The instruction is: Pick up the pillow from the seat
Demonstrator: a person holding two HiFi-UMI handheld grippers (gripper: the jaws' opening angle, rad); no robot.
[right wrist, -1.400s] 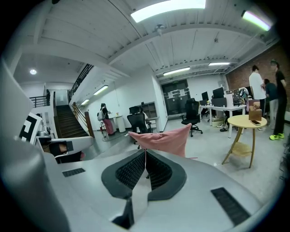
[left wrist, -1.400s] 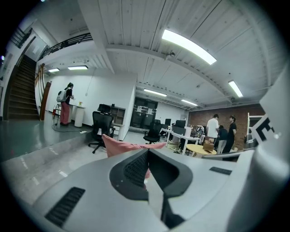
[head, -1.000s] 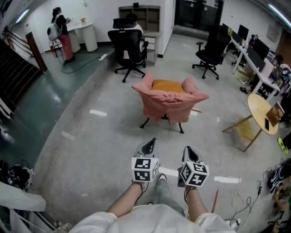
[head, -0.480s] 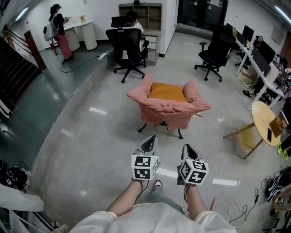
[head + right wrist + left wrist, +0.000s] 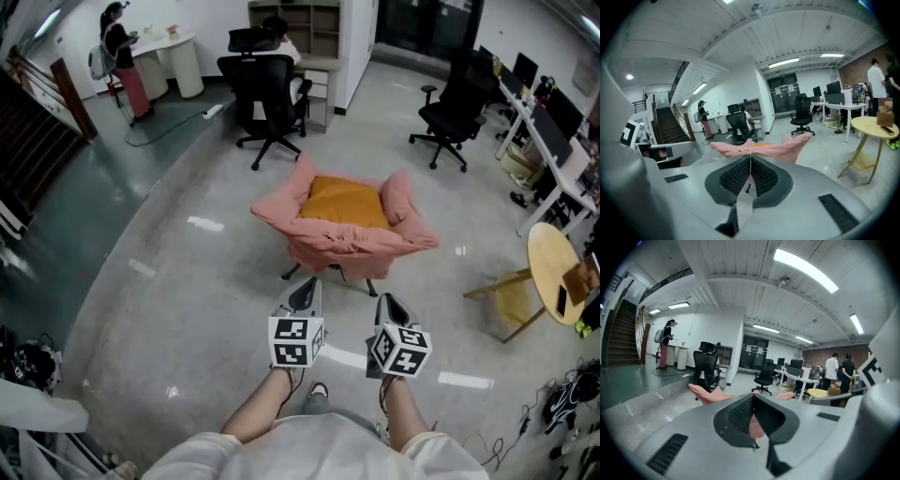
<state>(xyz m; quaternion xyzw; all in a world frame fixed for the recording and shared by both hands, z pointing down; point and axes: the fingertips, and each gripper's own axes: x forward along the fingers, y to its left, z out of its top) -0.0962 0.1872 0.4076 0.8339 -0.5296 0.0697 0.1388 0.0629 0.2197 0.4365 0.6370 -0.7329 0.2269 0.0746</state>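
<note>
the chair (image 5: 349,246) looks larger and nearer in the head view than a second ago, so the person is walking up to it. the approach is nearly done and no grasp has begun. the orange pillow (image 5: 345,202) lies on the seat, between the pink-draped arms. left tongs (image 5: 307,289) and right tongs (image 5: 387,304) stay clenched and empty, side by side just short of the chair, posed as before.

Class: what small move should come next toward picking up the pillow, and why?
Probably step closer to the chair: the pillow lies on its seat, well ahead of the left gripper and right gripper, both shut and empty.
</note>
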